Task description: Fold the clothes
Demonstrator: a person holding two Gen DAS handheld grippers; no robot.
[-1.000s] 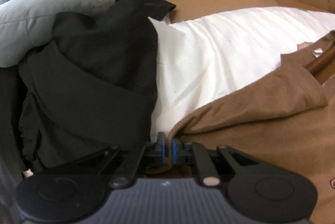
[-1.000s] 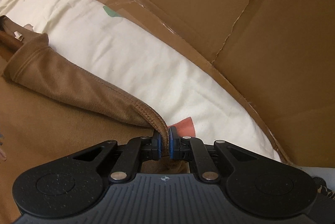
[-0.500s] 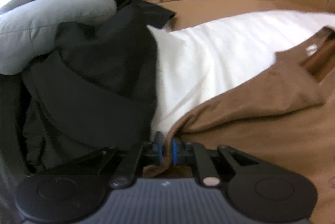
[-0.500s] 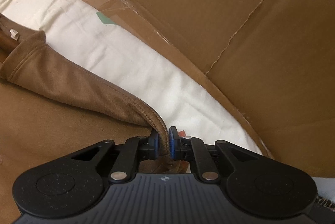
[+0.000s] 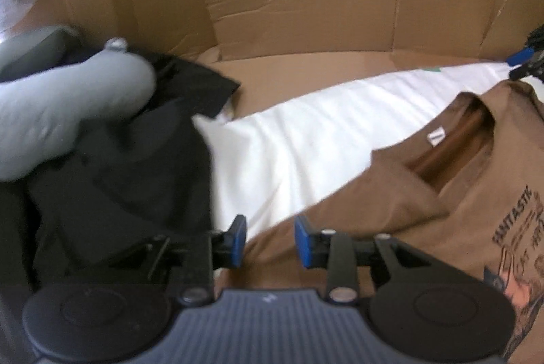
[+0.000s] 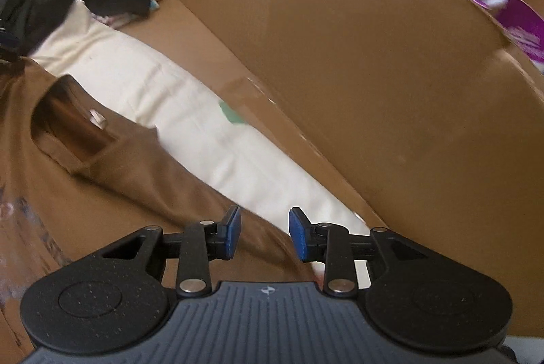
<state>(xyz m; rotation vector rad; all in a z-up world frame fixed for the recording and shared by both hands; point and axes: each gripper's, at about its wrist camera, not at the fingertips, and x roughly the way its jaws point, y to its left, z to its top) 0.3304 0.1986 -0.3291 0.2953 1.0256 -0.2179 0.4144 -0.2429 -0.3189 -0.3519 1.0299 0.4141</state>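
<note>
- Hovering wide open and empty, the left gripper [image 5: 270, 241] sits over the brown T-shirt [image 5: 425, 221].
- The right gripper [image 6: 264, 236], likewise spread, grips nothing.

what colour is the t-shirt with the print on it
Brown t-shirt, clearest in the left wrist view.

A home is showing: tall brown cardboard walls [image 5: 306, 0] are enclosing a white cloth-covered surface [image 5: 306, 139] and a heaped black garment pile [image 5: 129, 166].
</note>
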